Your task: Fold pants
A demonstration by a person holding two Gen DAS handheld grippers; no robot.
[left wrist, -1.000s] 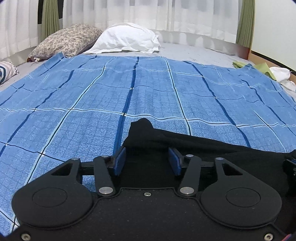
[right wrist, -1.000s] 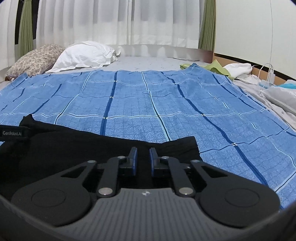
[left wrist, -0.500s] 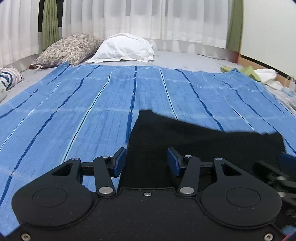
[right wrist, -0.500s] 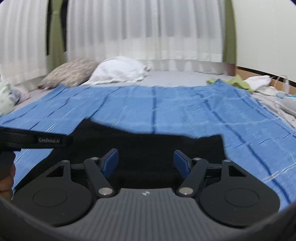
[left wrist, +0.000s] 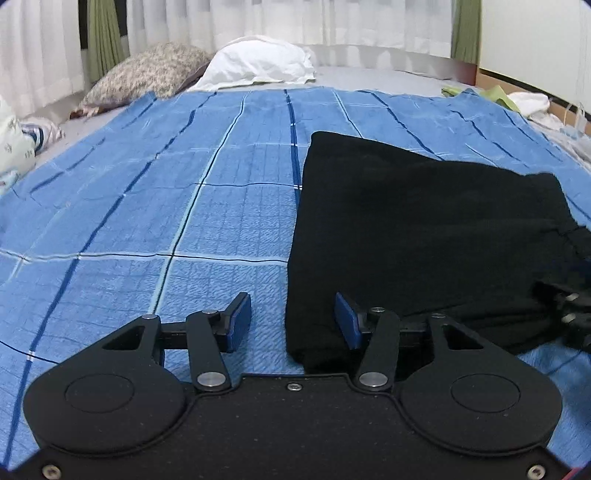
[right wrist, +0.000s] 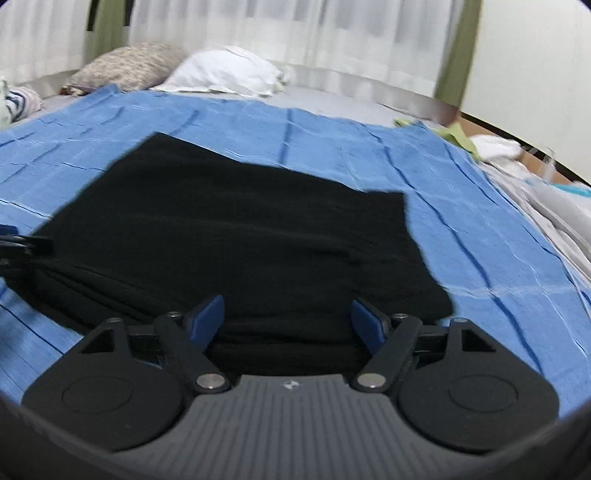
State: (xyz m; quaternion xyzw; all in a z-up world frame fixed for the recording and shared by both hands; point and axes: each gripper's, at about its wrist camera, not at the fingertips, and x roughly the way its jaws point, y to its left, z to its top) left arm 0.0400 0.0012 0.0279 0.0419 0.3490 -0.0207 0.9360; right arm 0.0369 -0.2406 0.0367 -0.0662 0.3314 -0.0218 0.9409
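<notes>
The black pants (left wrist: 424,229) lie folded flat on the blue checked bedspread (left wrist: 147,206). My left gripper (left wrist: 291,321) is open, above the pants' near left corner, with the left finger over the bedspread and the right finger over the cloth. In the right wrist view the pants (right wrist: 240,236) fill the middle, with stacked layers at the near edge. My right gripper (right wrist: 288,321) is wide open and empty just above that near edge. The right gripper's tip (left wrist: 570,314) shows at the far right of the left wrist view.
A white pillow (left wrist: 258,62) and a patterned pillow (left wrist: 147,74) lie at the head of the bed. Green and white clothes (right wrist: 476,142) are heaped at the right edge. More cloth (left wrist: 14,147) lies at the left. Curtains (left wrist: 332,18) hang behind.
My right gripper opened and let go of the pants. Both grippers rose and drew back. The pants now lie folded on the bedspread, seen from higher up.
</notes>
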